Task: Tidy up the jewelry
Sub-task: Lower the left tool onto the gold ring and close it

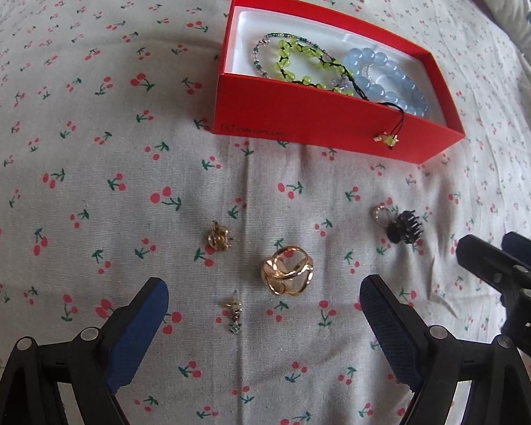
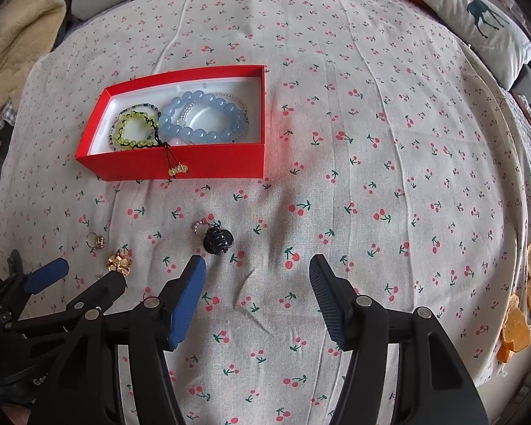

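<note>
Left gripper (image 1: 263, 292) spread wide over cherry-print cloth (image 1: 88, 184), nothing pinched. Small gold earring (image 1: 218, 235), drop earring (image 1: 233, 315), gold ring (image 1: 289, 275) between its fingers. Behind, red box (image 1: 315, 127) holding green bead bracelet (image 1: 297, 62), blue bead bracelet (image 1: 389, 79). Rightward, black claw clip (image 2: 217, 240) just ahead of right gripper (image 2: 257, 265), likewise spread, empty.

Matt printed cloth sheet (image 1: 88, 184); smooth red card box (image 1: 322, 120); glossy glass-like blue beads (image 1: 389, 81); shiny gold metal ring (image 1: 288, 275); glossy black plastic clip (image 2: 217, 240)
</note>
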A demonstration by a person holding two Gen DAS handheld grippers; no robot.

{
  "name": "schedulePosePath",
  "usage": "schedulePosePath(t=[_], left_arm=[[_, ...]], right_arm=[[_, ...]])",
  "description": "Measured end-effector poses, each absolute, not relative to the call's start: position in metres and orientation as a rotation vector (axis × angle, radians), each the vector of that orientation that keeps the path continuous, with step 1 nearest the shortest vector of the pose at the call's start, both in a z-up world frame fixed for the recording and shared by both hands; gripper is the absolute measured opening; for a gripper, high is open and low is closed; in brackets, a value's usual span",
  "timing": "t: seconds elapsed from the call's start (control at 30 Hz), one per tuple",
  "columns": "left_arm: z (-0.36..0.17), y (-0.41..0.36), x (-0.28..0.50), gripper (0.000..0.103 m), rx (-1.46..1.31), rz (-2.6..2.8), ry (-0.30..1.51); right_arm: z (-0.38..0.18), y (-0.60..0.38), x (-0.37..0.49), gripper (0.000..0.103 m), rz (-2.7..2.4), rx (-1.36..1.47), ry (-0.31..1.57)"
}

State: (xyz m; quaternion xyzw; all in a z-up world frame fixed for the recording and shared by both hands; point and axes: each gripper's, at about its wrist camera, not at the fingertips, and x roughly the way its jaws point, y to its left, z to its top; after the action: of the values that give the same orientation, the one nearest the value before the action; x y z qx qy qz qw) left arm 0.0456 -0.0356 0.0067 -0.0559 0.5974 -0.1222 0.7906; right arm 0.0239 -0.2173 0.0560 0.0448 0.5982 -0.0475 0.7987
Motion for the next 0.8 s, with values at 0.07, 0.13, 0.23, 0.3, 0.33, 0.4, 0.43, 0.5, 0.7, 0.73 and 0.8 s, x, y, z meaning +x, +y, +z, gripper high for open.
schedulePosePath(t=[0.07, 0.13, 0.23, 0.3, 0.33, 0.4, 0.43, 0.5, 0.7, 0.73, 0.8], left_arm=[[0.009, -0.034, 0.044, 0.09, -0.173, -0.3, 1.282], [0.012, -0.033, 0.042, 0.082, -0.206, -0.334, 1.271], [0.011, -0.037, 0.042, 0.071, -0.233, -0.381, 1.275], [0.008, -0.042, 0.041, 0.06, -0.22, -0.384, 1.287], [0.006, -0.046, 0.042, 0.058, -0.204, -0.375, 1.293], [0.001, -0.049, 0.043, 0.054, -0.17, -0.352, 1.298], [0.0, -0.05, 0.043, 0.054, -0.162, -0.345, 1.298], [-0.004, -0.05, 0.045, 0.052, -0.159, -0.337, 1.298], [-0.012, -0.05, 0.049, 0.041, -0.139, -0.298, 1.288], [-0.012, -0.051, 0.05, 0.04, -0.138, -0.293, 1.282], [-0.014, -0.051, 0.051, 0.034, -0.13, -0.284, 1.27]], right_arm=[[0.055, -0.217, 0.024, 0.064, -0.102, 0.094, 1.288], [0.054, -0.215, 0.024, 0.064, -0.097, 0.092, 1.289], [0.053, -0.213, 0.024, 0.064, -0.088, 0.084, 1.292], [0.053, -0.212, 0.024, 0.064, -0.088, 0.076, 1.293], [0.053, -0.212, 0.024, 0.064, -0.086, 0.075, 1.294], [0.052, -0.212, 0.024, 0.064, -0.083, 0.073, 1.296], [0.052, -0.212, 0.024, 0.064, -0.083, 0.073, 1.296], [0.052, -0.213, 0.024, 0.064, -0.085, 0.075, 1.297], [0.048, -0.215, 0.026, 0.064, -0.087, 0.082, 1.305], [0.048, -0.215, 0.026, 0.064, -0.087, 0.081, 1.307], [0.046, -0.215, 0.026, 0.064, -0.087, 0.081, 1.31]])
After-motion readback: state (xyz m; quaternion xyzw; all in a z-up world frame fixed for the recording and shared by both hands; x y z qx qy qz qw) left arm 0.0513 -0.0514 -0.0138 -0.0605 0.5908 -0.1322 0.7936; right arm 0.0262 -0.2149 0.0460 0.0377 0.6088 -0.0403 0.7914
